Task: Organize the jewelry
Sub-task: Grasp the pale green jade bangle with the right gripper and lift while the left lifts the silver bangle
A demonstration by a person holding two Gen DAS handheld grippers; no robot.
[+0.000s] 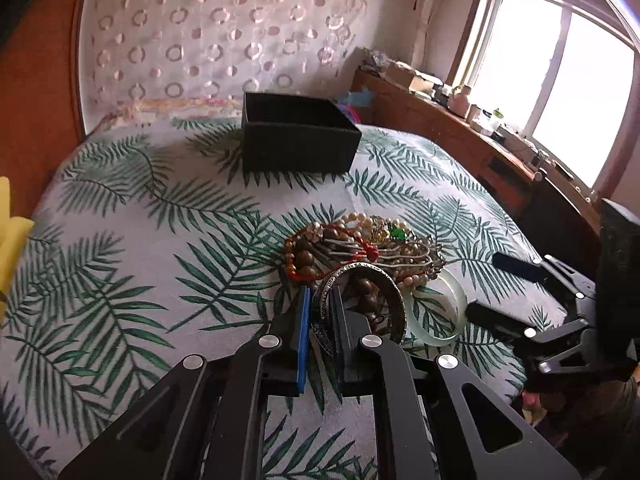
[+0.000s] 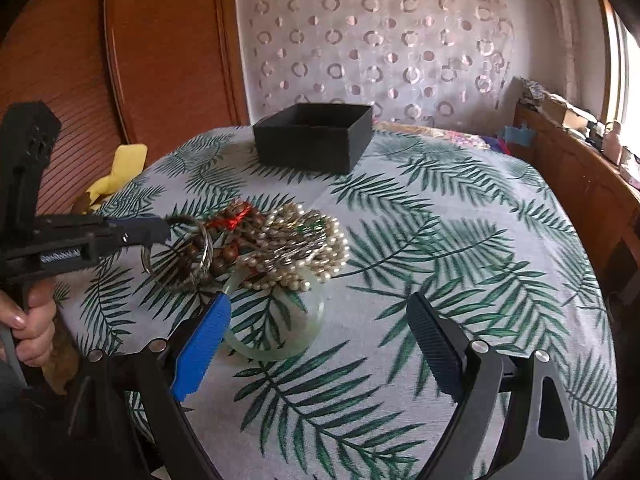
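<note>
A pile of jewelry (image 1: pixel 368 248) lies on the leaf-print tablecloth: pearl strands (image 2: pixel 300 248), brown wooden beads with red cord (image 1: pixel 308 258) and a pale green jade bangle (image 1: pixel 444 312), also in the right wrist view (image 2: pixel 280 332). My left gripper (image 1: pixel 322 308) is shut on the rim of a silver metal bangle (image 1: pixel 360 304) at the pile's near edge; it also shows in the right wrist view (image 2: pixel 160 232). My right gripper (image 2: pixel 320 328) is open and empty, just in front of the jade bangle. An open black box (image 1: pixel 296 140) stands beyond the pile.
The round table (image 2: pixel 460 240) carries the box (image 2: pixel 314 140) at its far side. A yellow cloth (image 2: pixel 116 176) lies off the left edge. A wooden wardrobe stands left, a cluttered wooden shelf (image 1: pixel 460 120) under the window right.
</note>
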